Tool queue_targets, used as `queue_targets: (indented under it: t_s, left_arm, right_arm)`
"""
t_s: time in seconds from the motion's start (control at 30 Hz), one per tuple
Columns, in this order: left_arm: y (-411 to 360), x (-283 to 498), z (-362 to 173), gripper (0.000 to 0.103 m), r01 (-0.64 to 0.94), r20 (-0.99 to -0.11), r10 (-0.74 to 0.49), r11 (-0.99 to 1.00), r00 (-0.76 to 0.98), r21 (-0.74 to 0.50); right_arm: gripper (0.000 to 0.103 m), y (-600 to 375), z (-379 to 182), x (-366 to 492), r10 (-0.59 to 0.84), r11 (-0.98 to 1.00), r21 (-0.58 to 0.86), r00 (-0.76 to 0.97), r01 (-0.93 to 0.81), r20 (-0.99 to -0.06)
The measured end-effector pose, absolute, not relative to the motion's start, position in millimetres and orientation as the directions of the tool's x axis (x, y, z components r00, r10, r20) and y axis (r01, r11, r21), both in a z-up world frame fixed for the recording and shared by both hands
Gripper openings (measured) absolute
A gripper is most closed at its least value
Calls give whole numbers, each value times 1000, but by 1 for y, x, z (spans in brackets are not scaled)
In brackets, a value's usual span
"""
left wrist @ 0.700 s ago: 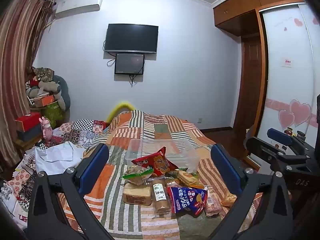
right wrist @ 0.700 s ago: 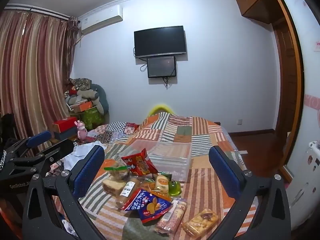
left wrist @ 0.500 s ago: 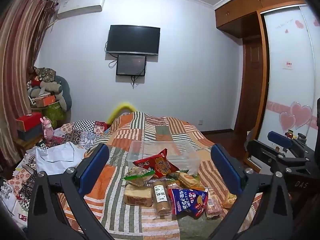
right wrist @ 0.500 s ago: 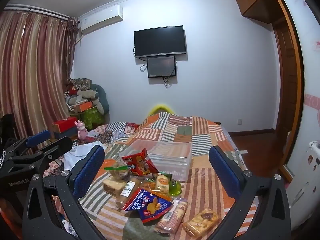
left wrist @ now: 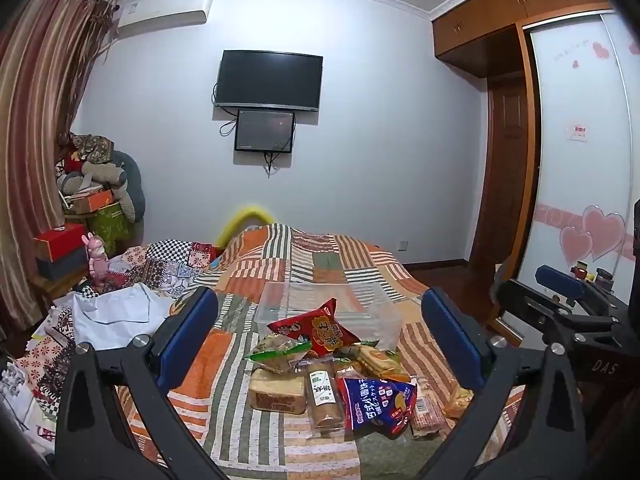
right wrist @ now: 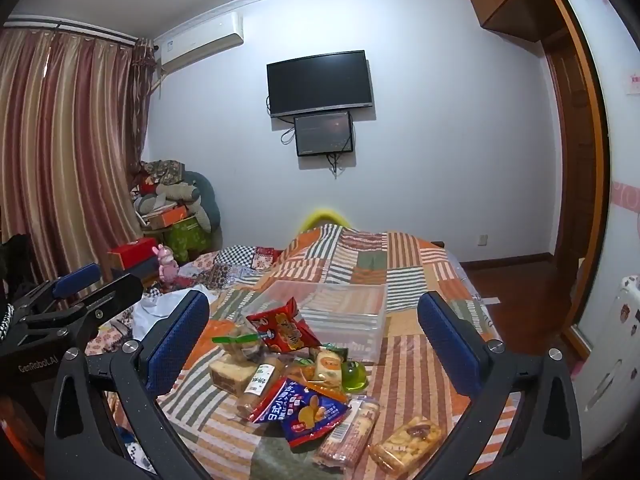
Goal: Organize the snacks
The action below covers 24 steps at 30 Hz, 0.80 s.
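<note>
Snacks are piled on the patchwork bed (left wrist: 248,432), just in front of a clear plastic bin (left wrist: 384,320) with nothing in it. A red chip bag (left wrist: 312,328) leans against the bin's front wall, a blue bag (left wrist: 376,404) lies nearest the camera, and a loaf-style cake (left wrist: 276,390) sits to its left. Left gripper (left wrist: 320,344) and right gripper (right wrist: 314,344) both hover over the pile, fingers spread wide, nothing between them.
</note>
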State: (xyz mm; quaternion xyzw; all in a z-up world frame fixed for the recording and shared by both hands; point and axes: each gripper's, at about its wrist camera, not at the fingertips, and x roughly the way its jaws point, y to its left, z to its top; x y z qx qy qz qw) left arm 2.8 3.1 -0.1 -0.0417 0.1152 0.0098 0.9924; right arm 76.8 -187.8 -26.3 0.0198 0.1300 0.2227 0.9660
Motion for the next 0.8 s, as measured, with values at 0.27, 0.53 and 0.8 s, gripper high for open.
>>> queue_targets:
  t_s: [0.27, 0.53, 0.8]
  left_arm:
    - [3, 0, 0, 103, -30, -229, 12, 997, 973, -77]
    - [1, -1, 2, 103, -30, -227, 12, 997, 974, -77]
    - [2, -4, 4, 103, -33, -224, 17, 997, 975, -69]
  right_arm:
    - [103, -187, -26, 76, 439, 898, 94, 866, -429, -241]
    - [103, -187, -26, 75, 441, 898, 98, 865, -430, -239]
    - [103, -187, -27, 75, 443, 896, 103, 865, -431, -236]
